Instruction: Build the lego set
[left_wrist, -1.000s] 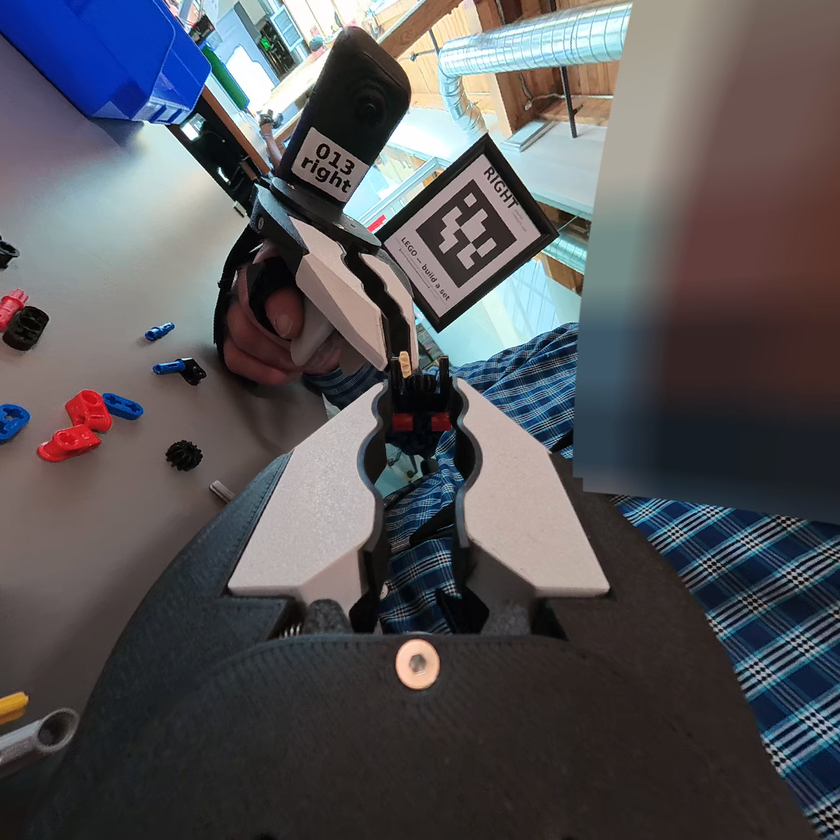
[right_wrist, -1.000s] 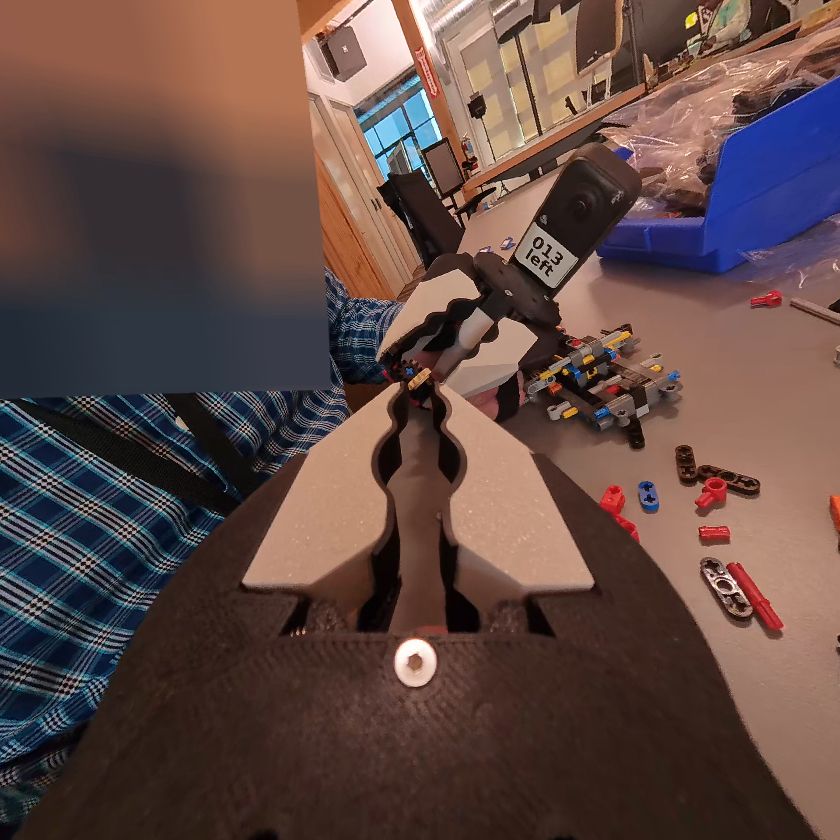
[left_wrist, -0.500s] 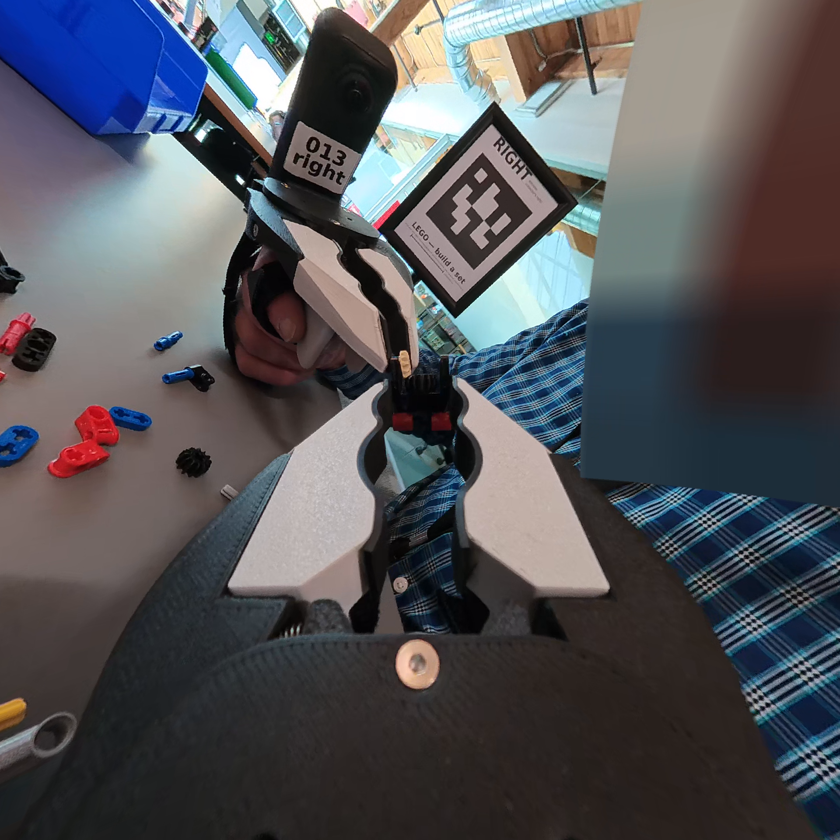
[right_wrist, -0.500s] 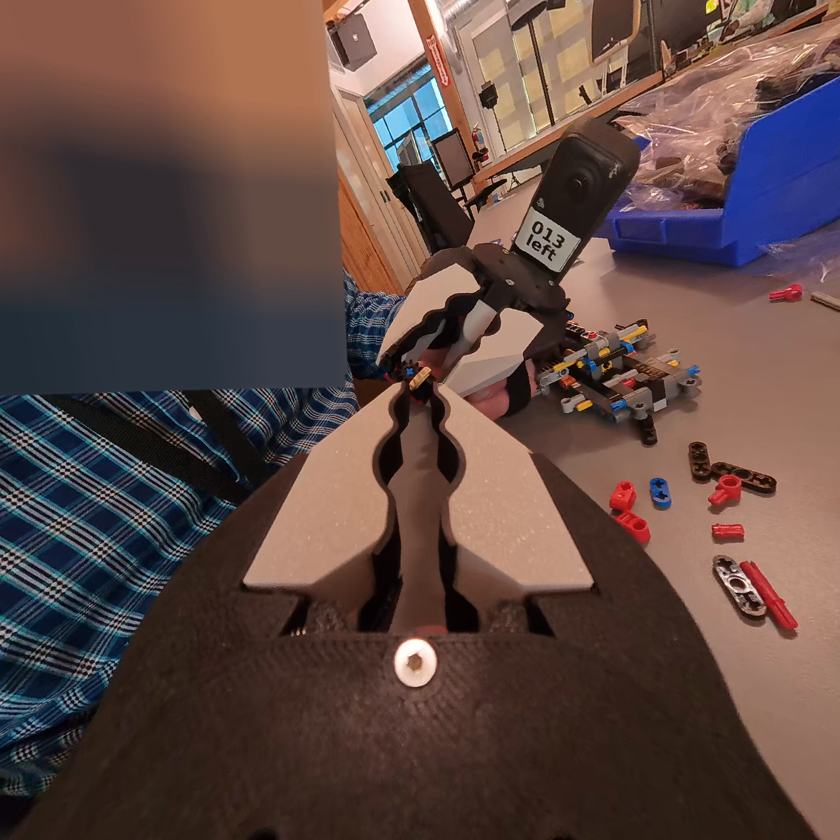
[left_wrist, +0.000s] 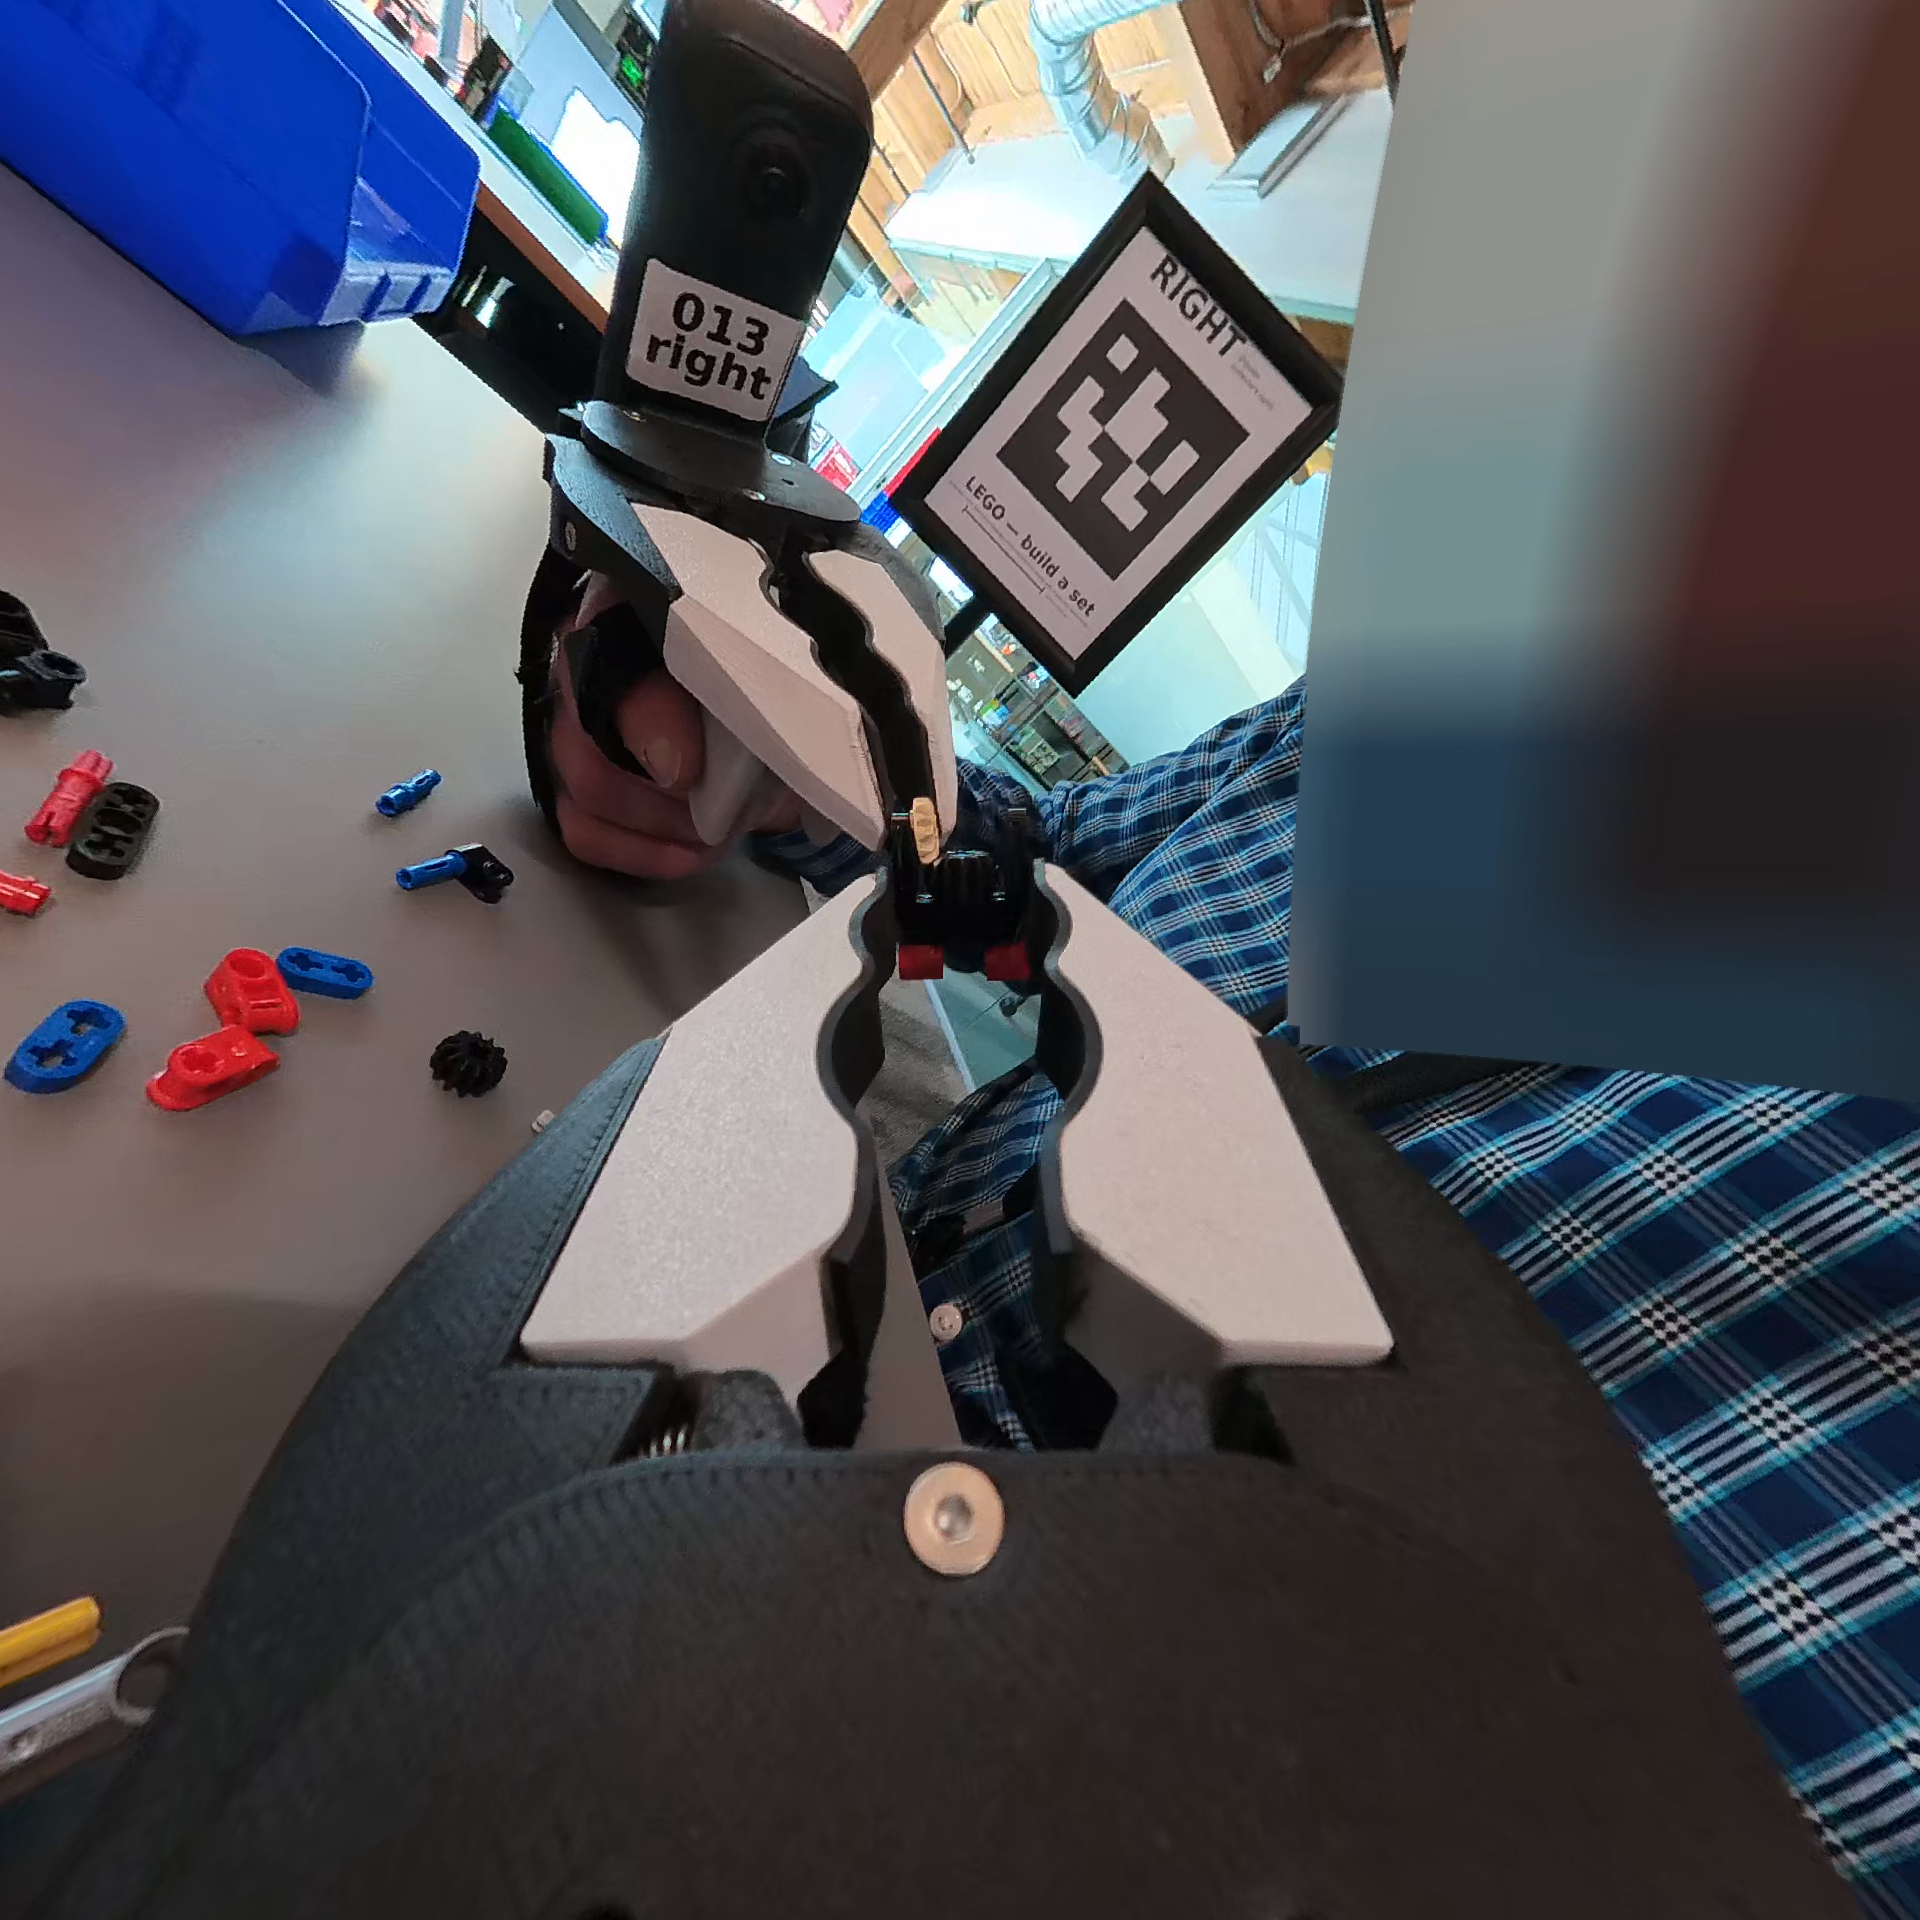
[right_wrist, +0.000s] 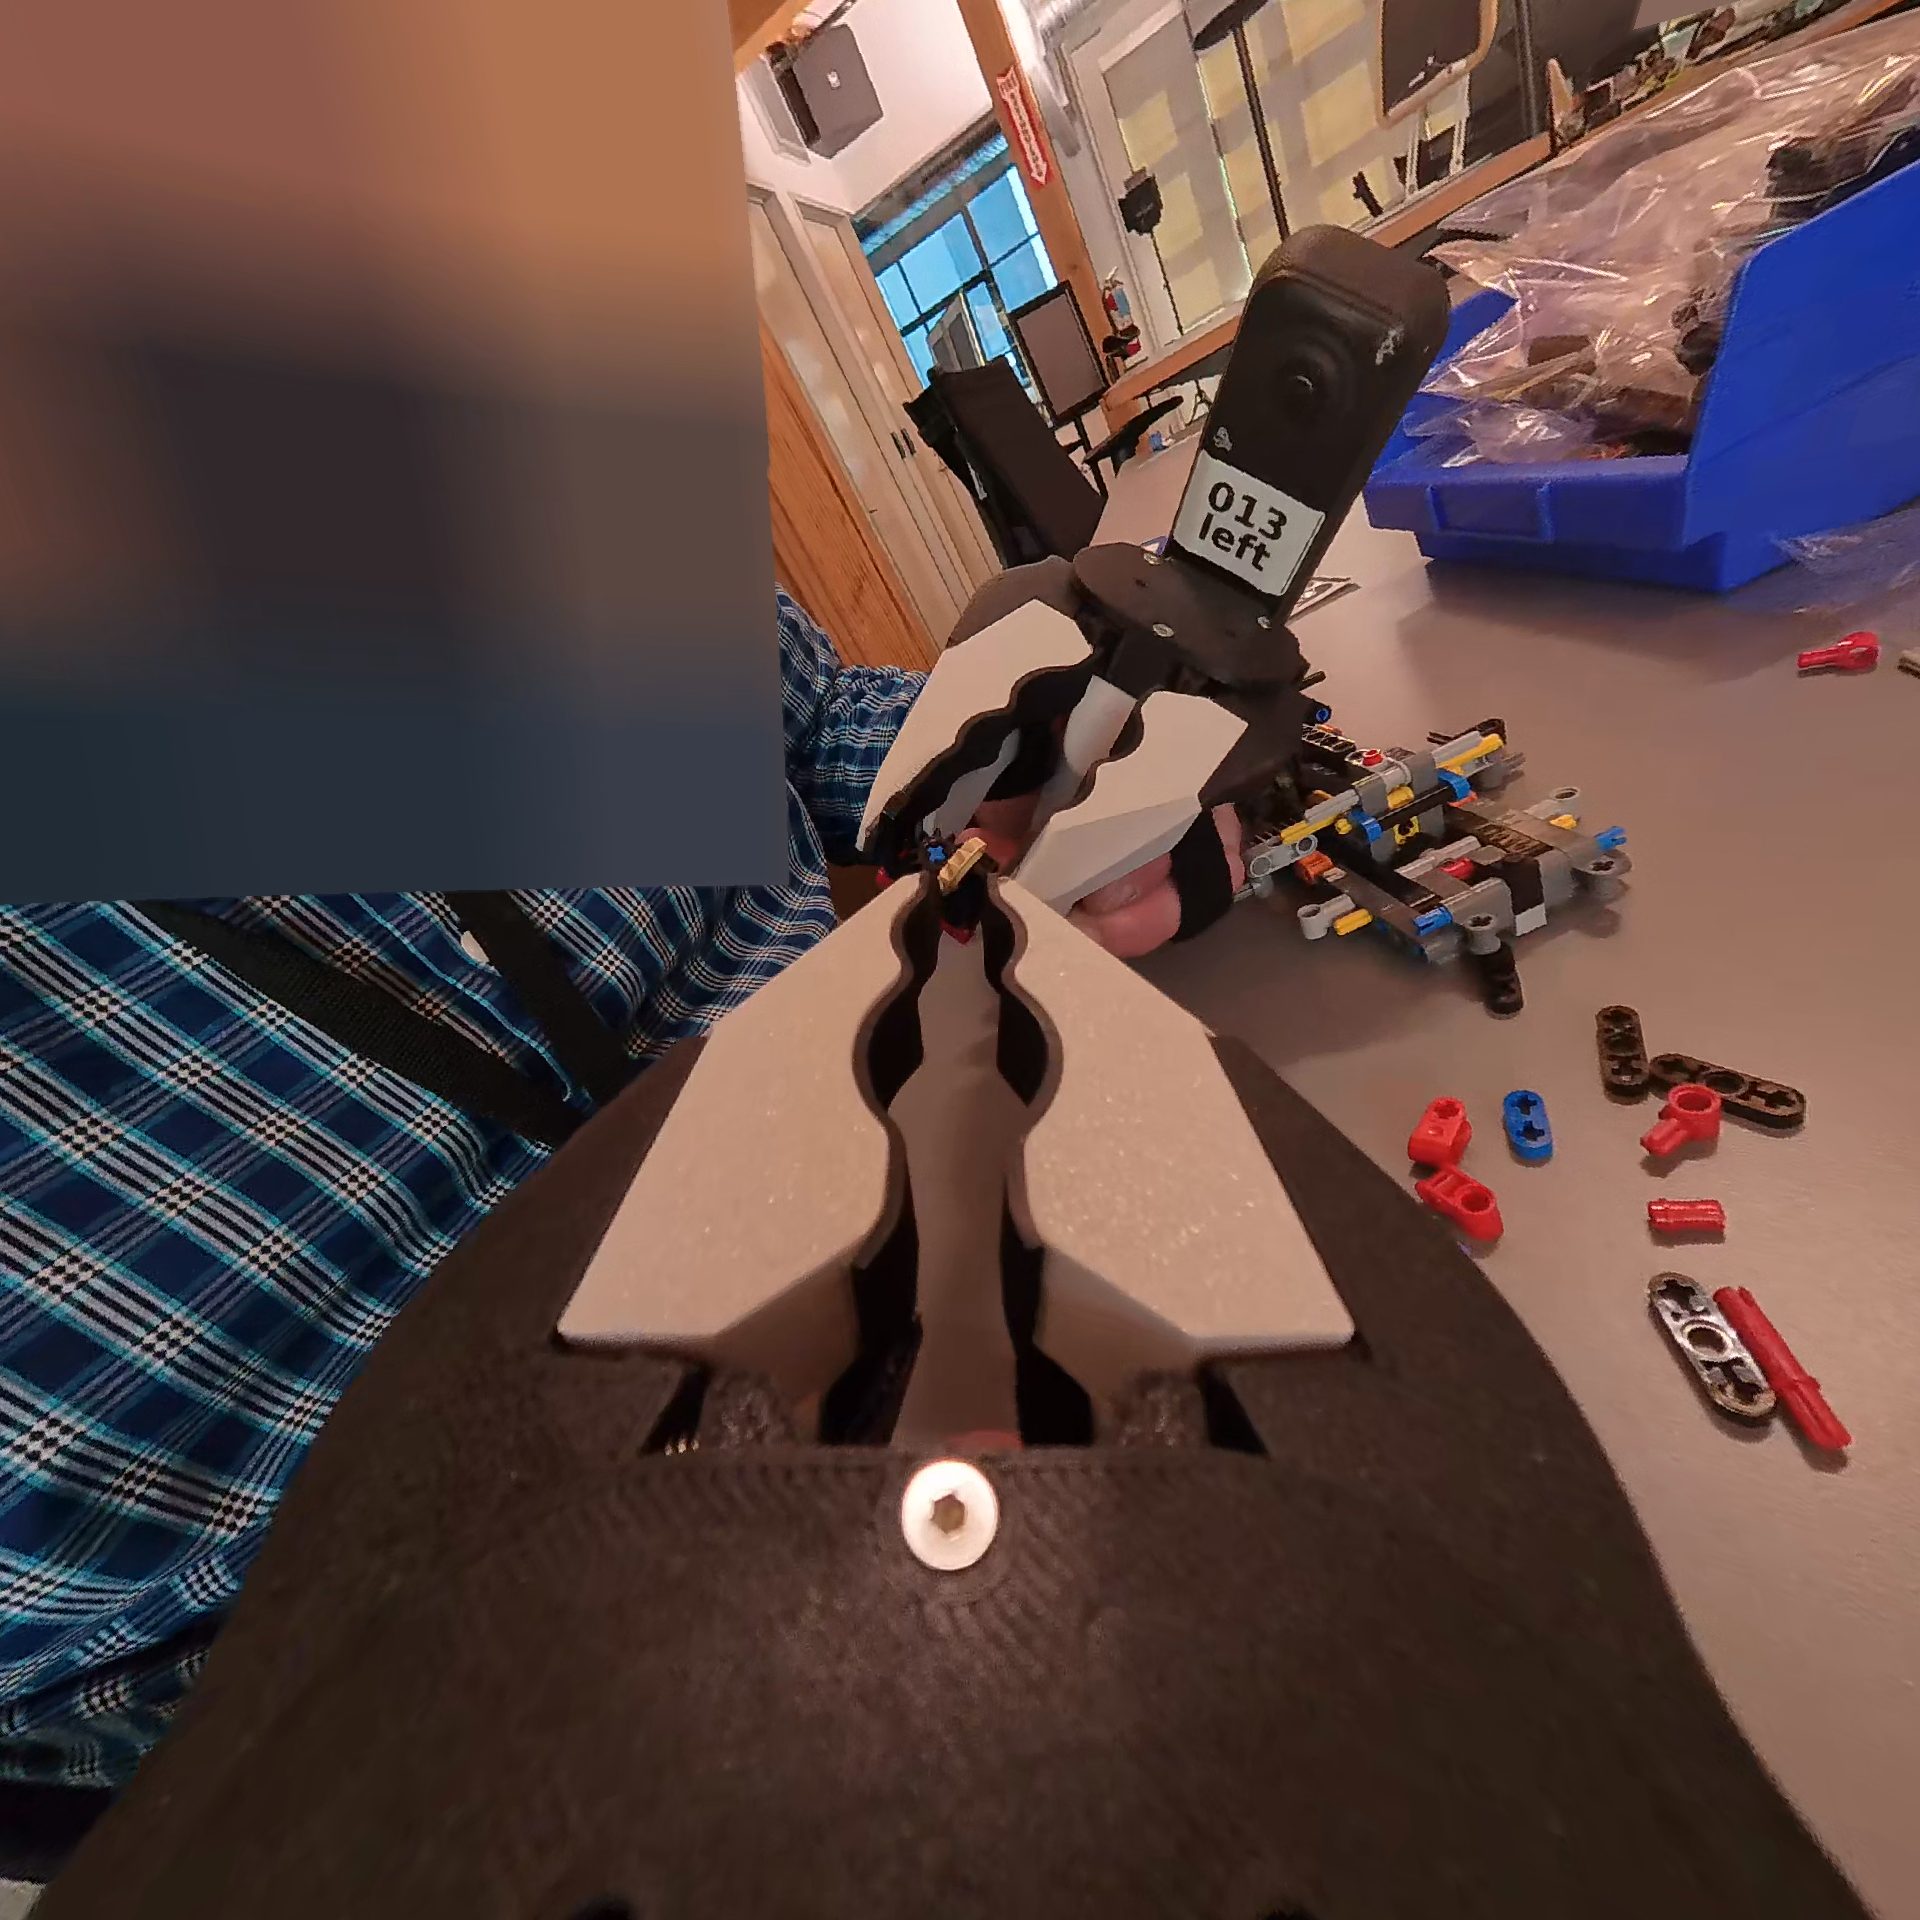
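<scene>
My left gripper (left_wrist: 961, 909) is shut on a small black sub-assembly (left_wrist: 961, 904) that has a black gear and two red pins. I hold it in the air above the table edge. My right gripper (right_wrist: 954, 891) is shut on a small tan piece (right_wrist: 961, 862). The tan piece (left_wrist: 922, 831) touches the top left of the sub-assembly. The two grippers meet tip to tip. In the left wrist view the right gripper (left_wrist: 914, 810) comes down from above. In the right wrist view the left gripper (right_wrist: 909, 836) points toward me. The part-built chassis (right_wrist: 1455, 862) lies on the grey table behind it.
Loose red, blue and black pieces (left_wrist: 249, 987) (right_wrist: 1522, 1122) lie on the grey table (left_wrist: 260, 520), with a black gear (left_wrist: 468, 1062). A blue bin (right_wrist: 1714, 488) stands at the back. A framed marker card (left_wrist: 1122, 447) stands nearby. A person in a plaid shirt (right_wrist: 208, 1195) sits close. Less than 4 cm separates the two grippers' tips.
Both grippers have stayed tip to tip with the same grips. They have shifted slightly together, so the table and the chassis sit a little differently in both views.
</scene>
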